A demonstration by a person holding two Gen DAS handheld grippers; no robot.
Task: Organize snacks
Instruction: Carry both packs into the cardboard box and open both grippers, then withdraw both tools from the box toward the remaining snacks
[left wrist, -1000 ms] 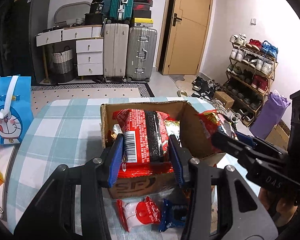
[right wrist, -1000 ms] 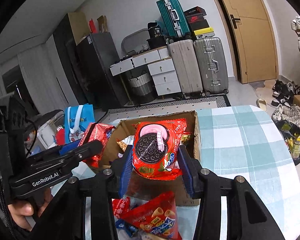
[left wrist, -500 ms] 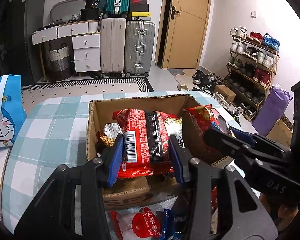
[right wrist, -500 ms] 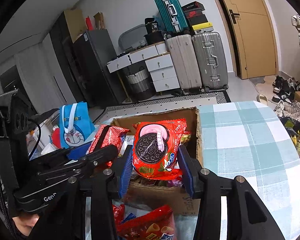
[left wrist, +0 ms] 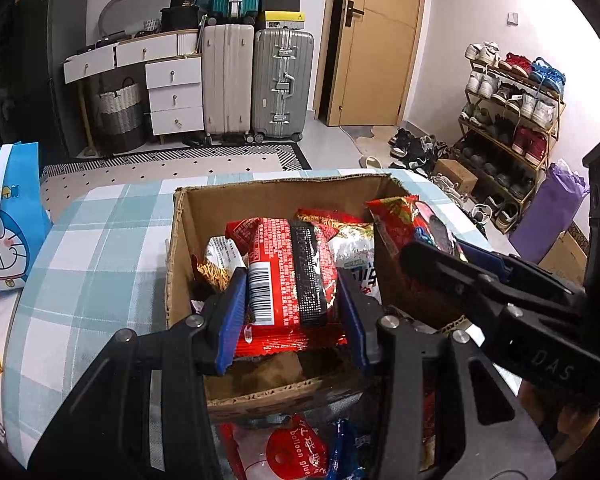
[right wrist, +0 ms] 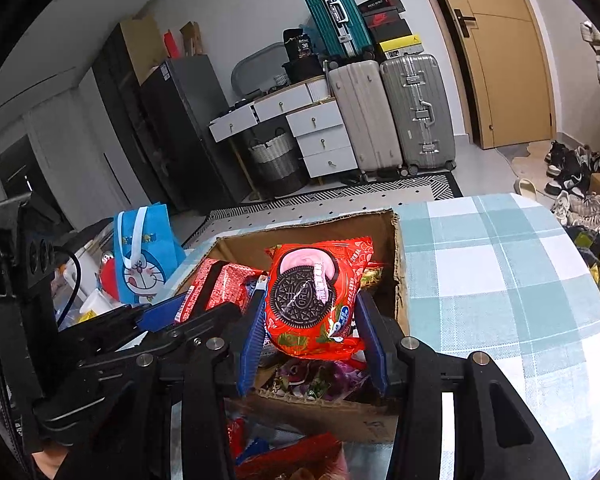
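Snacks are held in both grippers above an open cardboard box that stands on a surface covered with a checked blue-and-white cloth. The left gripper has its jaws closed on a red packet with a barcode and a black stripe, held over the near half of the box. The right gripper has its jaws clamped on a red Oreo packet, held over the box's right side, close to the wall there. Inside the box other packets are seen: a white wrapper, a golden one at the left wall, and purple wrappers under the Oreo packet. Whether either held packet touches the snacks beneath cannot be told, since the jaws hide the contact. More packets lie on the cloth just before the box, among them a white-and-red one printed "balloon glue". A blue cartoon bag stands well apart at the left, beyond the surface's edge.
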